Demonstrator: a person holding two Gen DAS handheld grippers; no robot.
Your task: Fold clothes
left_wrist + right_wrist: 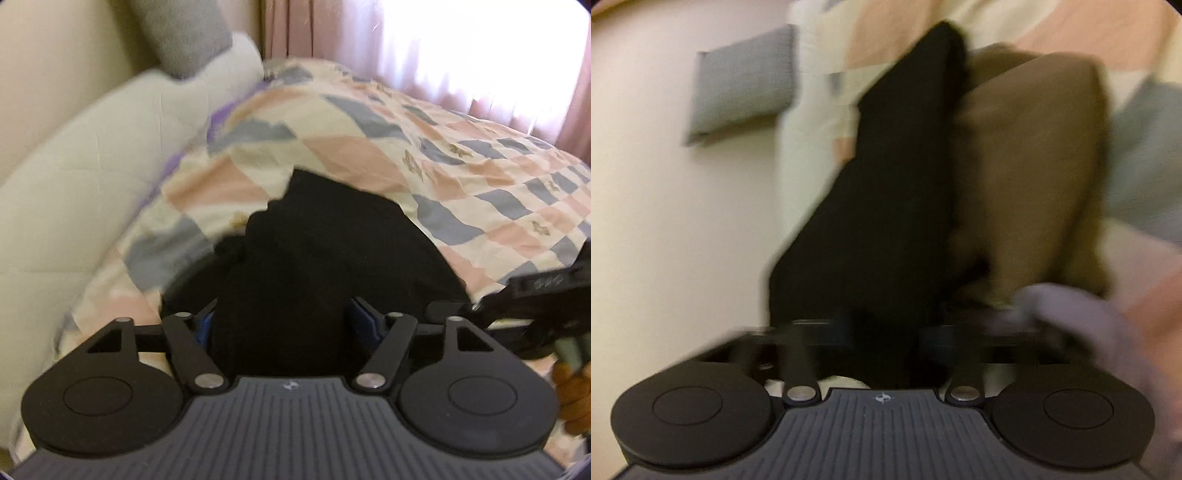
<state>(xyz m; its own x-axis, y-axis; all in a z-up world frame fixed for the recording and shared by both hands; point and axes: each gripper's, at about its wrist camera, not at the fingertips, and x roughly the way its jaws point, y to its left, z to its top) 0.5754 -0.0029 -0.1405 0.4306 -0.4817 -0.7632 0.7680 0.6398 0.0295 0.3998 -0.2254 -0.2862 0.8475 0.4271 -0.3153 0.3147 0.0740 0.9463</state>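
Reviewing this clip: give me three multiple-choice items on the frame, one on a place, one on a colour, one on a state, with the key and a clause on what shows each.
1. Where does the black garment lie?
A. on the patterned bed cover
B. on a wooden floor
C. in a basket

2. What colour is the garment beside the black one in the right wrist view?
A. white
B. brown
C. red

3. How do the left gripper jaws stand?
A. shut empty
B. apart, with black cloth between them
C. out of view

Key:
1 A: the checked cover surrounds the dark cloth on three sides.
2 B: a brown piece lies against its right edge.
3 B: the blue pads sit either side of the fabric; whether they press on it is unclear.
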